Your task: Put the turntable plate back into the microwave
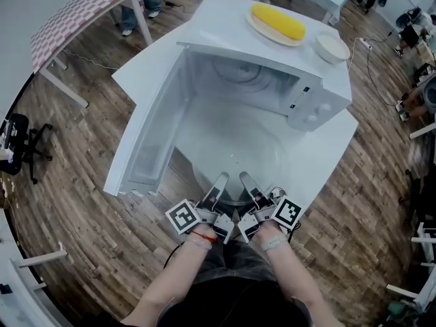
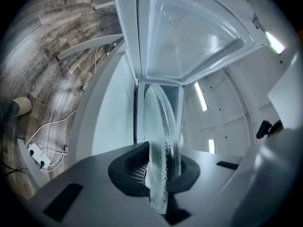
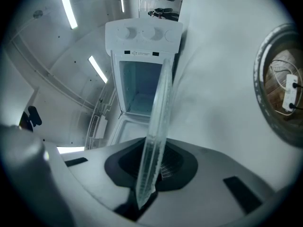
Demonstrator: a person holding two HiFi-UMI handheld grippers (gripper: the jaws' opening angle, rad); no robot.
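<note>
A white microwave [image 1: 317,107], a clear stippled plate [image 2: 163,136], yellow corn [image 1: 278,20], a pink-and-white checked table [image 1: 75,12] and a brown planked floor [image 1: 61,182] are seen.

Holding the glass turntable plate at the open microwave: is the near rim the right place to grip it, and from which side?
Yes, the near rim of the turntable plate, from your side. It is a thin flat disc, so its edge fits between the fingers; the left gripper and right gripper clamp it side by side, leaving the far edge free to enter the microwave.
</note>
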